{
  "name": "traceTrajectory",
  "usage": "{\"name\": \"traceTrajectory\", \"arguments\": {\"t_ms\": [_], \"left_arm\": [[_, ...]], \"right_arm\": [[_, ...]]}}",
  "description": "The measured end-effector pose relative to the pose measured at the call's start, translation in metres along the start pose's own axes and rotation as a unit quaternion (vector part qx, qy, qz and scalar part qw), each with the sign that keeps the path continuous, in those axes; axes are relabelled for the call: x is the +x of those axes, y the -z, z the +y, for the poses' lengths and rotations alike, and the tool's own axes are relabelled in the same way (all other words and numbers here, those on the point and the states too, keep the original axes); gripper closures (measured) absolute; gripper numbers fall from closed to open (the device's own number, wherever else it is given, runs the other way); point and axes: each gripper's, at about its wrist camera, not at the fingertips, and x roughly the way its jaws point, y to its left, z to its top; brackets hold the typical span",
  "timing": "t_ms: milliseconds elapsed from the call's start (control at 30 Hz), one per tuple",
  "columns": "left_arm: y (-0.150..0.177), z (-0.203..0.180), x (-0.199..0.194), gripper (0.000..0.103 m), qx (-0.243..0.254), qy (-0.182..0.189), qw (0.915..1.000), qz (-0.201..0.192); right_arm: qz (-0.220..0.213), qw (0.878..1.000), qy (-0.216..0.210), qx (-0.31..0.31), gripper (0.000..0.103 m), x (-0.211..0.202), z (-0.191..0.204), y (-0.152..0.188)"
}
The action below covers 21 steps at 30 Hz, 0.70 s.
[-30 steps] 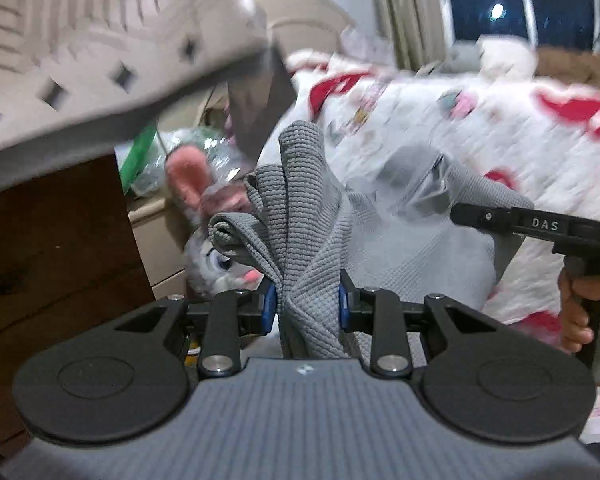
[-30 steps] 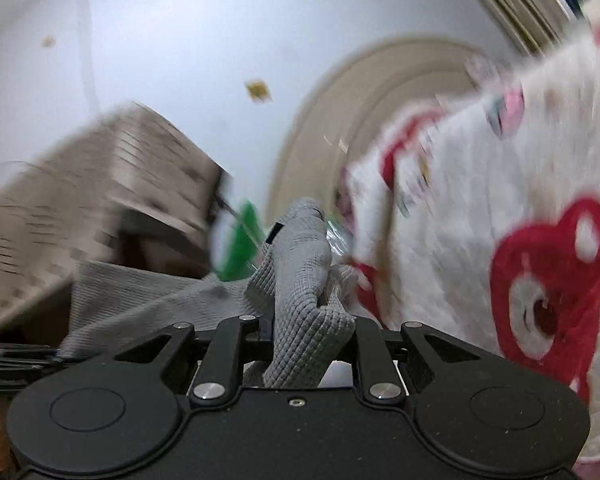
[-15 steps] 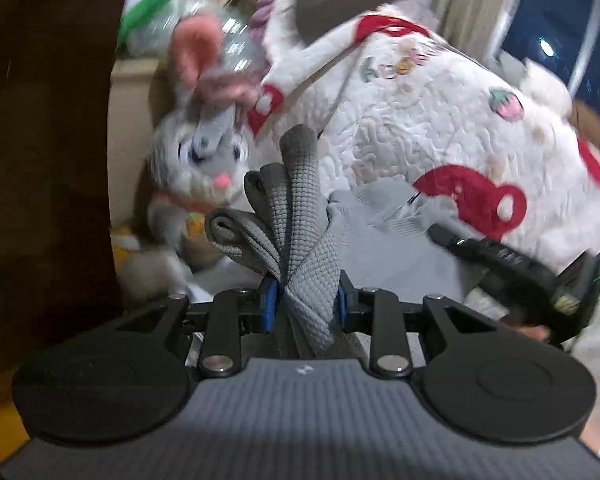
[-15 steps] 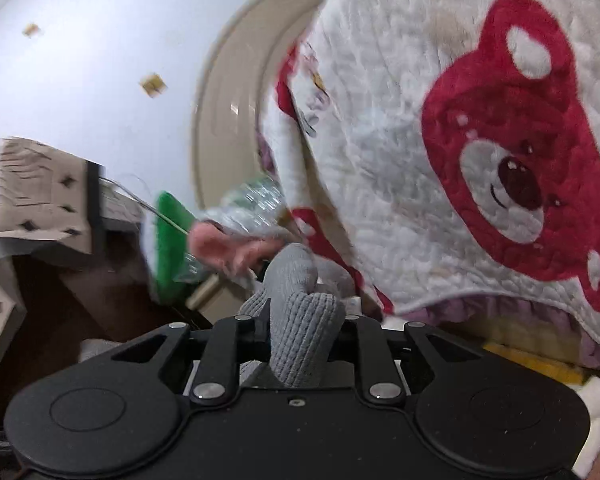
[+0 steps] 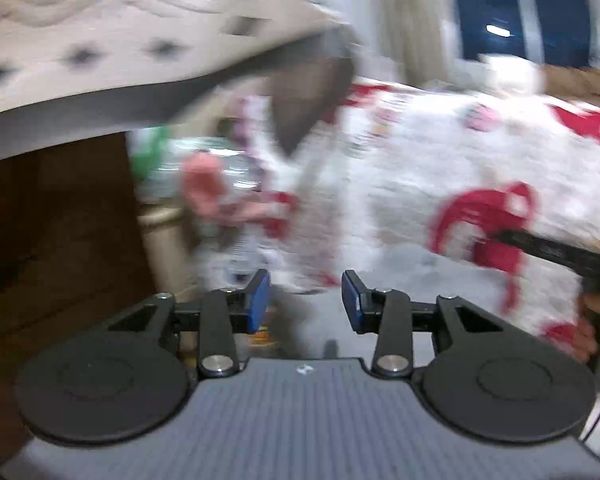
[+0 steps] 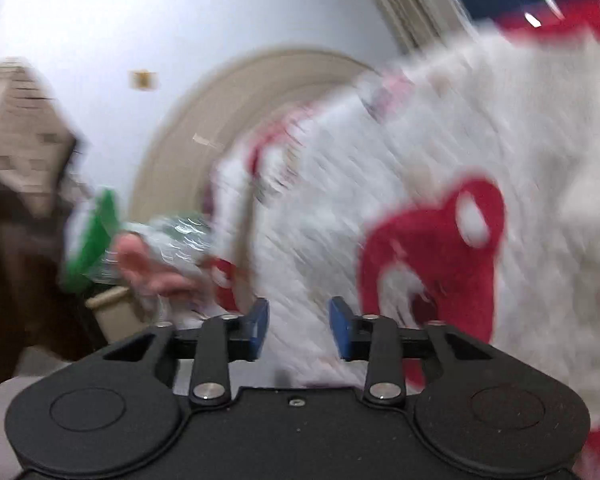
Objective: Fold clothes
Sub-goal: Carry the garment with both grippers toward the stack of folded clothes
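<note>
Left gripper (image 5: 305, 299): held level, pointing out over the bed; its two blue pads (image 5: 259, 300) stand well apart with nothing between them.
Right gripper (image 6: 298, 328): tilted upward toward the wall and the bed; its blue pads (image 6: 342, 330) are likewise spread wide and hold nothing.
Right gripper seen from the left: a black bar (image 5: 556, 250) coming in from the far right edge, with the person's fingers (image 5: 586, 334) wrapped around the handle below it.
Clothes: a pale grey patch (image 5: 412, 280) lies on the bed just beyond the left gripper's pads, below and left of the black bar; everything is smeared, so I cannot tell for sure that this is the garment. No cloth touches either tool.
Bedspread (image 5: 440, 168): white, quilted and puffy, with red bear shapes; it fills the right of both views, and one red bear head (image 6: 440, 256) sits just past the right gripper.
Patterned cloth (image 5: 112, 36): beige with small dark diamonds and a grey edge, hanging across the upper left.
Headboard (image 6: 236, 120): cream, arched, against a pale wall.
Stuffed toy (image 5: 204, 192): a pink blur at the near left side of the bed, shape unclear.
Cabinet (image 5: 56, 232): dark brown wood, far left.
</note>
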Motion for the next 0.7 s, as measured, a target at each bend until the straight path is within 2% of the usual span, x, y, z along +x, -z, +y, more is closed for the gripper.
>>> {"name": "traceTrajectory", "arguments": {"t_ms": [33,100,200,267,333,467,567,700], "left_arm": [[-0.001,-0.004,0.011,0.076,0.008,0.012,0.9997,0.021],[0.006,-0.011,0.034,0.079,0.029,0.010,0.9983,0.049],[0.031,-0.015,0.068,0.080,0.060,-0.034,0.9930,0.096],[0.045,-0.005,0.078,0.080,0.029,-0.039,0.9928,0.109],[0.054,0.007,0.076,0.080,-0.017,-0.031,0.9924,0.118],[0.066,0.011,0.065,0.080,-0.034,-0.038,0.9926,0.111],[0.074,0.015,0.061,0.079,-0.058,-0.041,0.9923,0.101],[0.073,0.017,0.061,0.077,-0.075,-0.043,0.9921,0.091]], "right_arm": [[-0.002,1.000,-0.018,-0.022,0.066,-0.005,0.008,0.000],[0.009,0.995,-0.048,-0.088,0.066,-0.007,0.027,0.004],[0.055,0.987,-0.042,-0.146,0.067,0.010,0.038,0.021],[0.087,0.987,-0.036,-0.131,0.067,0.026,0.026,0.034],[0.088,0.988,-0.047,-0.116,0.067,0.035,0.017,0.044],[0.075,0.989,-0.061,-0.113,0.067,0.042,0.015,0.053],[0.082,0.991,-0.068,-0.081,0.067,0.043,0.011,0.055],[0.089,0.991,-0.068,-0.072,0.067,0.042,0.009,0.057]]}}
